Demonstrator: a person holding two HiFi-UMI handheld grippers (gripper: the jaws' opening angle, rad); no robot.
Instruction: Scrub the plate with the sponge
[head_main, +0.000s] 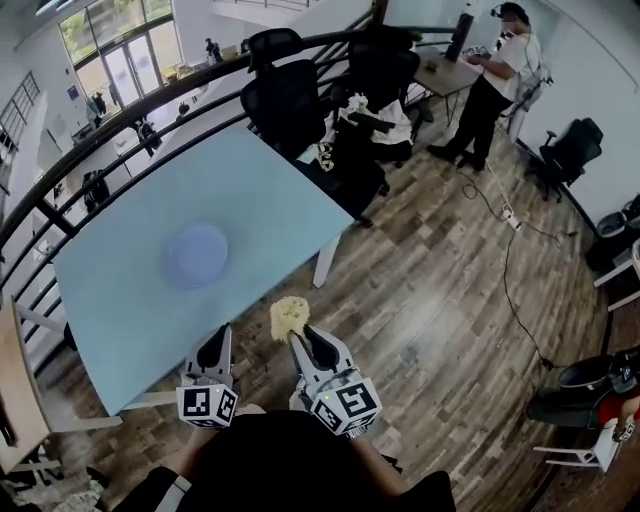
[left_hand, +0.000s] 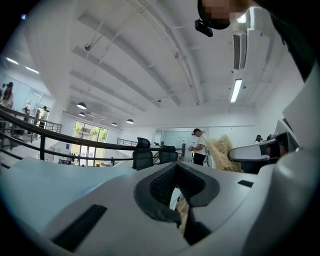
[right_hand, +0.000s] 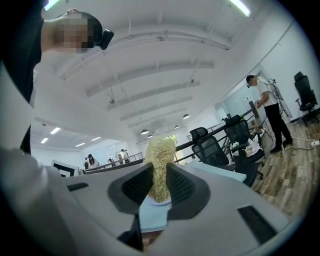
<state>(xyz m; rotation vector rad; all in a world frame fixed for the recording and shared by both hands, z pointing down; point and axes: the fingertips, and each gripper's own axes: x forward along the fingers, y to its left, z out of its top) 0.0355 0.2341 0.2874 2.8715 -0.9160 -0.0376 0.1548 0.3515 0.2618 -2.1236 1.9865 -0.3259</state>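
in the head view the plate (head_main: 197, 254) lies flat on the pale blue tabletop (head_main: 110, 300), well in from the near edge and ahead and to the left of both tools. the sponge (head_main: 288, 316), a straw-coloured fibrous pad, sits at the tip of the right gripper (head_main: 300, 336), over the tabletop's near edge and well apart from the plate. the left gripper (head_main: 216, 340) hangs just beside it on the left, more nearly in line with the plate, though neither tool is close to it. so the coming move looks to turn on one thing: the sponge has to travel forward and leftward across the tabletop, and then down onto the plate. in the left gripper view the left gripper (left_hand: 176, 189) has its jaws drawn together to a narrow slit, with nothing between them and only a strip of wooden floor showing through. the sponge (left_hand: 220, 152) stands off to its right, and the plate cannot be made out here. in the right gripper view the right gripper (right_hand: 159, 184) has its jaws clamped on the sponge (right_hand: 160, 157), which stands upright between the pads, its long axis running out along them and its tuft rising clear above. a pale curved edge below the sponge may be the plate, but i cannot tell. judging by this, the right gripper is the one to carry out the scrub, and no contact with the plate has been made yet.
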